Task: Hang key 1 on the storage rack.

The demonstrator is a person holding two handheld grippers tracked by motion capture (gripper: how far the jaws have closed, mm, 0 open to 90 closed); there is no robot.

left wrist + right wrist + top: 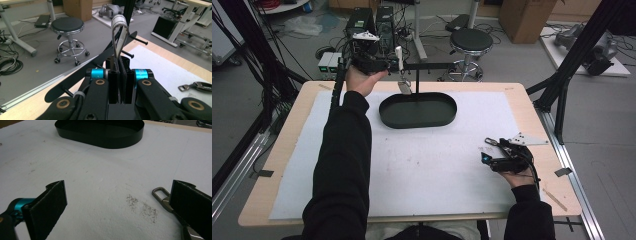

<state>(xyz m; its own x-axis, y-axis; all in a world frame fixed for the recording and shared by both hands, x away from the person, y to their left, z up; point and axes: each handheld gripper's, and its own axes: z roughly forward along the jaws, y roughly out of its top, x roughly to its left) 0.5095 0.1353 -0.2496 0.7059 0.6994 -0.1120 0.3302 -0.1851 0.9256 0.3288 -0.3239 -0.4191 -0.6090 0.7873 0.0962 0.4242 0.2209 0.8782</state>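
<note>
- The left claw [119,75] has its jaws pressed together on a grey strap loop [119,32]; in the left gripper view the loop rises upright out of the jaws.
- In the high view the left claw [398,64] is held up at the far edge of the counter [282,150], beside a black stand [417,82] with a horizontal bar, and a small metal piece [404,87] hangs below the claw.
- The stand rises at the far rim of a black oval tray [418,110], which sits on the white mat [412,165] covering the counter.
- The right claw [117,205] stands wide apart, gripping nothing, low over the white mat.
- A metal clip [162,196] lies on the mat just beside the right claw's right-hand jaw, partly hidden behind it.
- In the high view the right claw [486,150] sits near the counter's right side, well apart from the tray, with the clip [491,142] at its tip.
- A faint dark smudge [142,207] marks the mat between the jaws.
- Beyond the counter, a round black stool [470,42] stands on the grey floor.
</note>
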